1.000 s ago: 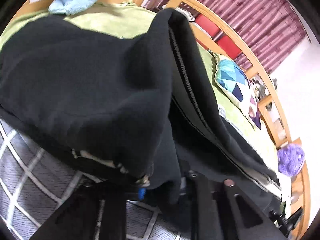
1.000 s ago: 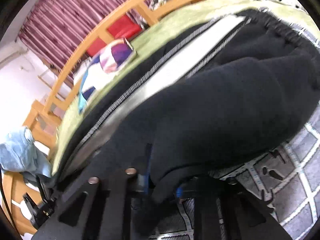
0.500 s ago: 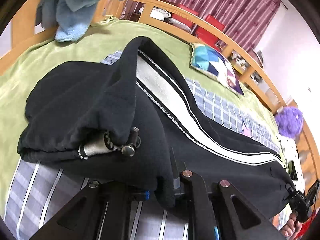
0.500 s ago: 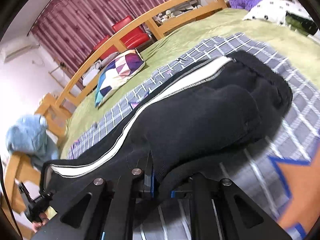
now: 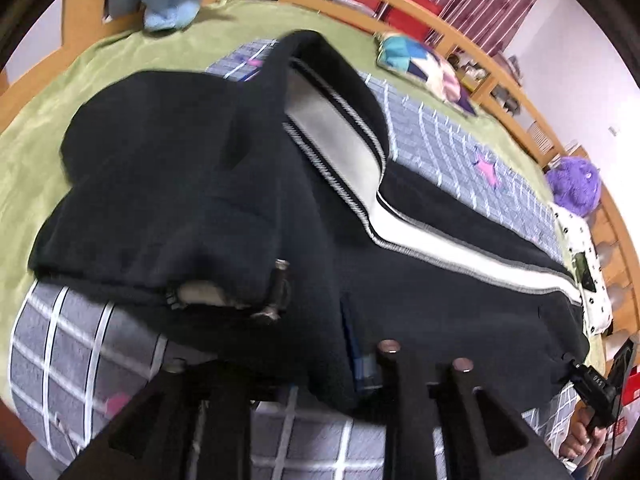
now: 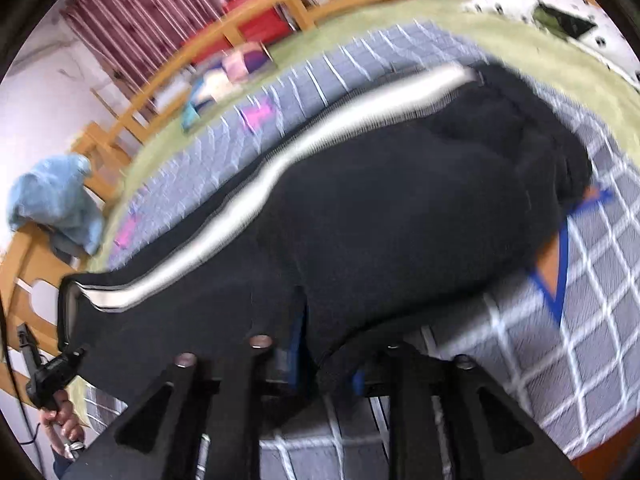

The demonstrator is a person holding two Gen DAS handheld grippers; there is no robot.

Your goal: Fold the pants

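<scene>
Black pants with a white side stripe hang stretched over the bed. My left gripper is shut on the near edge of the waist end, where a drawstring toggle dangles. My right gripper is shut on the pants at the other end, and the stripe runs away to the left. Each view shows the other gripper at the far end of the pants.
The bed has a green sheet and a grey checked blanket. A patterned cushion, a purple plush toy, blue cloth and a wooden rail lie beyond.
Both grippers have lifted and pulled back with the pants, which now hang stretched higher above the blanket. Both views are blurred with motion.
</scene>
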